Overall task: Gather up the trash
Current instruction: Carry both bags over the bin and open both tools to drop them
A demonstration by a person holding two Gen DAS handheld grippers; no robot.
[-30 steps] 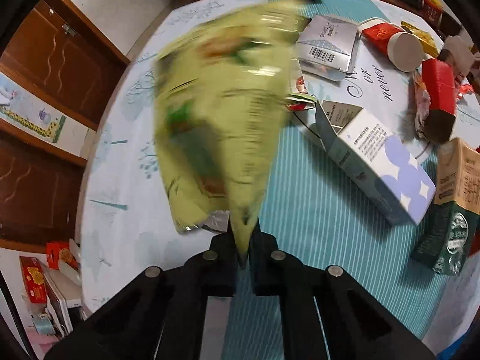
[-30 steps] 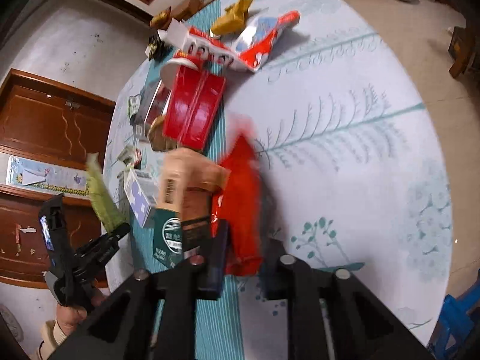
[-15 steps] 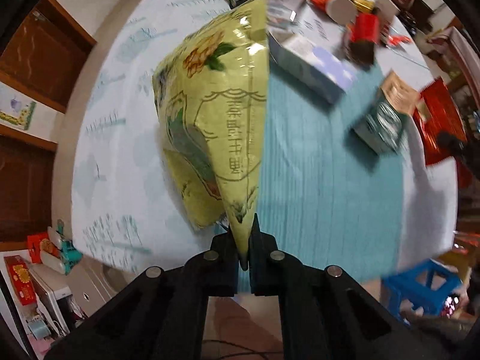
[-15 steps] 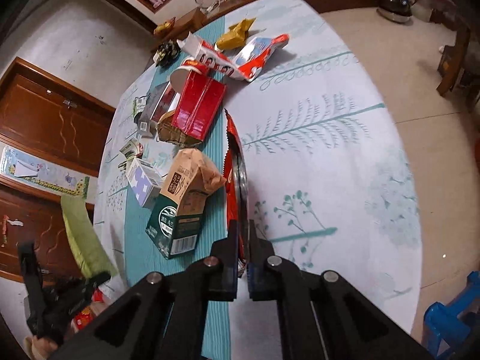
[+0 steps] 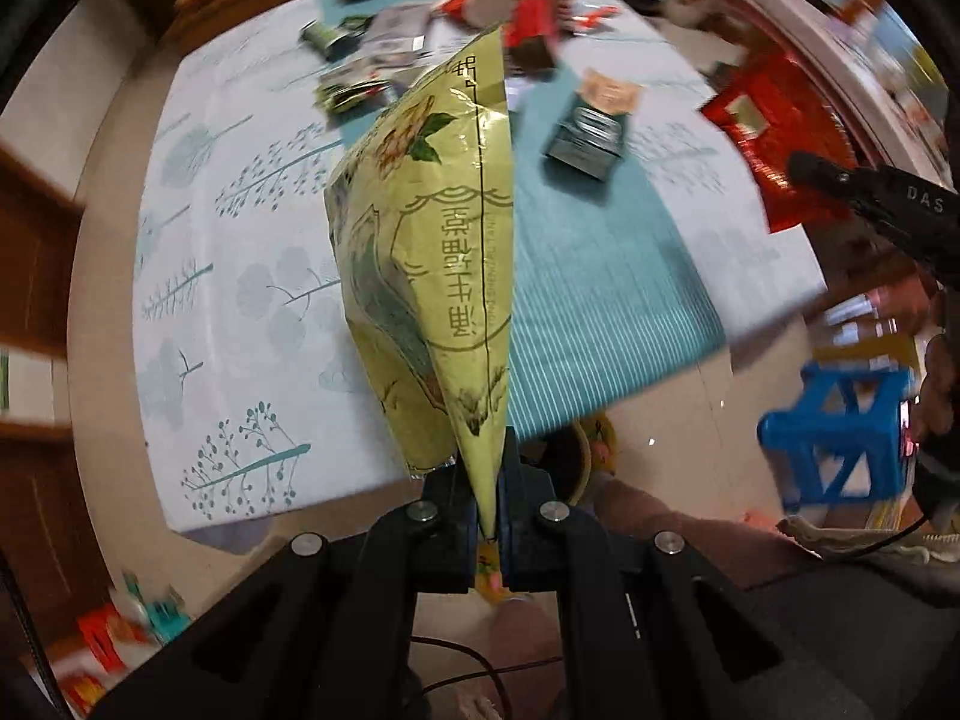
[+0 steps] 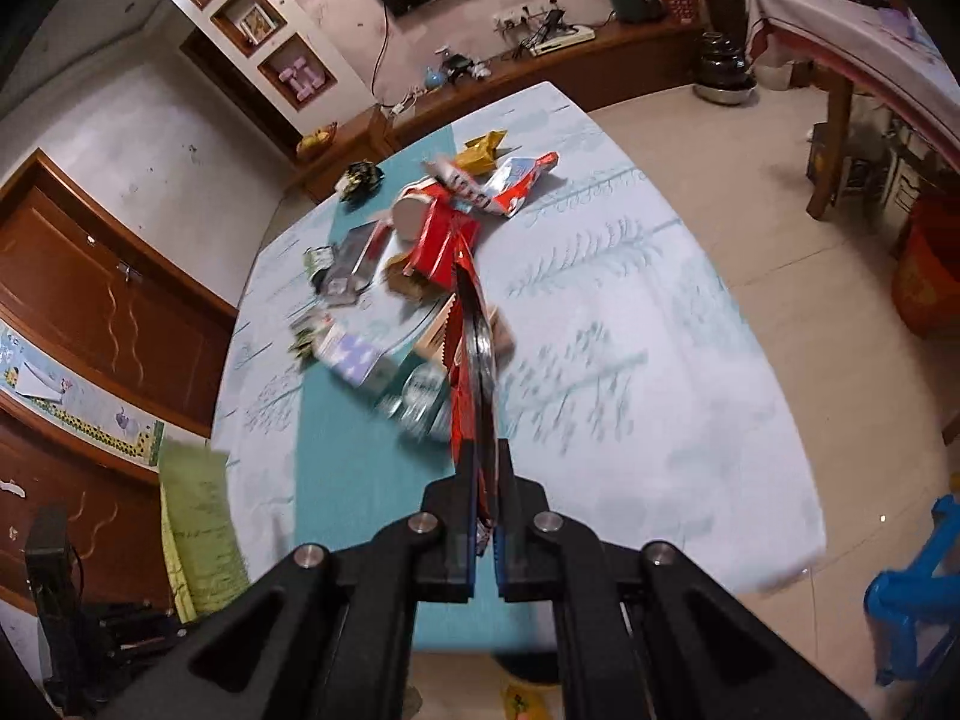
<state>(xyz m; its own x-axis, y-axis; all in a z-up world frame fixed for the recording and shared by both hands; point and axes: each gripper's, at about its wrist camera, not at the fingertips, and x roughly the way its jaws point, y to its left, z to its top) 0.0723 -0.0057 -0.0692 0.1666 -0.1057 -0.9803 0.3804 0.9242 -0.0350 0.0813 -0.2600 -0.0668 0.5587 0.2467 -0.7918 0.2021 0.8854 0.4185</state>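
Left gripper (image 5: 487,501) jaws pressed together, pinching the bottom corner of a yellow-green snack bag (image 5: 444,276); bag stands up straight ahead of the fingers, off the table. Right gripper (image 6: 483,516) also pressed shut, pinching a red foil wrapper (image 6: 471,354) edge-on, silver lining showing, wrapper rising forward from the tips. Both pieces lifted past the near edge of the table (image 6: 660,360).

Step in hand, by my read: carry both to the bin. A yellow-rimmed container (image 5: 591,450) shows just below and slightly right of the left fingertips, under the table edge, likely the bin; mostly hidden, can't confirm. To do it well: keep both pinches firm since each holds only a thin corner, bring the bag fully over the opening before spreading the jaws, drop one at a time so the hands don't collide. Blue stool (image 5: 840,426) sits right of the left gripper; keep clear of it.

Remaining trash far ahead of both grippers: green-and-tan carton (image 5: 591,132), red box (image 6: 444,240), white-purple carton (image 6: 354,360), red-white wrapper (image 6: 516,183), gold wrapper (image 6: 480,150).

Writing: bag shows Chinese characters in an oval frame plus a thin line of small Latin letters, not legible. Right gripper's body in the left view reads "DAS". Rest too blurred.
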